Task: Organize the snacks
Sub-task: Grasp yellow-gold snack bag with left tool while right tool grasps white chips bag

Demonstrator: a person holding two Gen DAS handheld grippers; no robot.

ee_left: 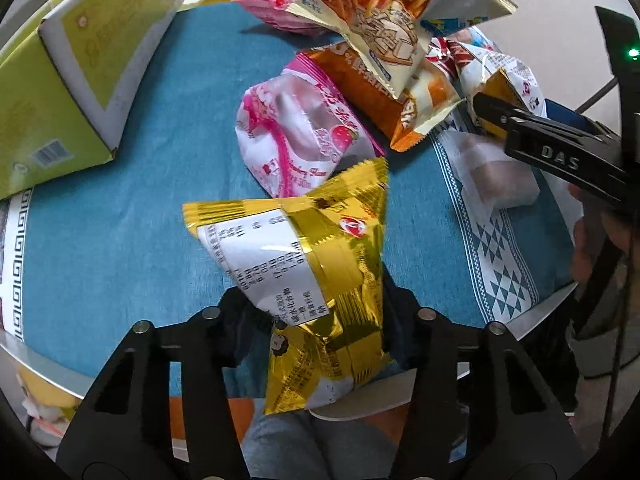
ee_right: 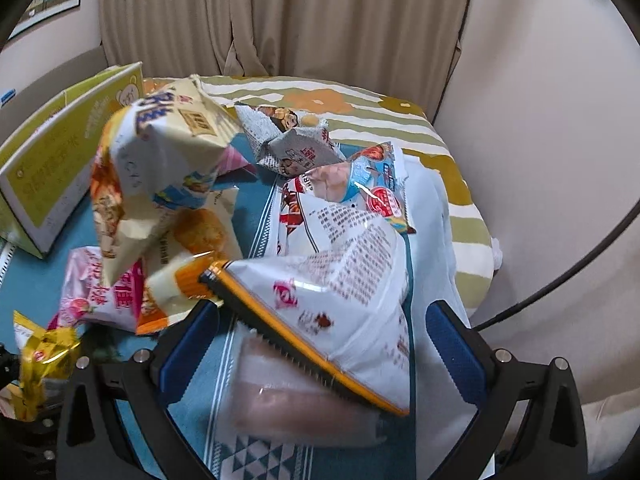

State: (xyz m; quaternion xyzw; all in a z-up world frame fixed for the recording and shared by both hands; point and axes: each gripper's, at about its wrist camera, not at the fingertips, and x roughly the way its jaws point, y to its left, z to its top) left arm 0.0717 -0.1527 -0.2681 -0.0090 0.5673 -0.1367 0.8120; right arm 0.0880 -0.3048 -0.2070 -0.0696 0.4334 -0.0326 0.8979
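My left gripper (ee_left: 316,312) is shut on a gold foil snack packet (ee_left: 316,264) and holds it above the blue tablecloth (ee_left: 120,240). The same packet shows at the lower left of the right wrist view (ee_right: 44,356). My right gripper (ee_right: 320,320) is shut on a white packet with an orange and black edge (ee_right: 340,292); it shows at the right of the left wrist view (ee_left: 500,116). A pile of snack packets lies beyond: a pink and white one (ee_left: 296,136), an orange one (ee_left: 372,96), a cream one with fries on it (ee_left: 384,12).
A yellow-green cardboard box (ee_left: 60,80) lies at the table's left (ee_right: 52,160). A clear-wrapped pink snack (ee_right: 296,408) lies under my right gripper. More packets (ee_right: 344,184) lie near the striped cloth (ee_right: 440,152) at the far edge. A curtain hangs behind.
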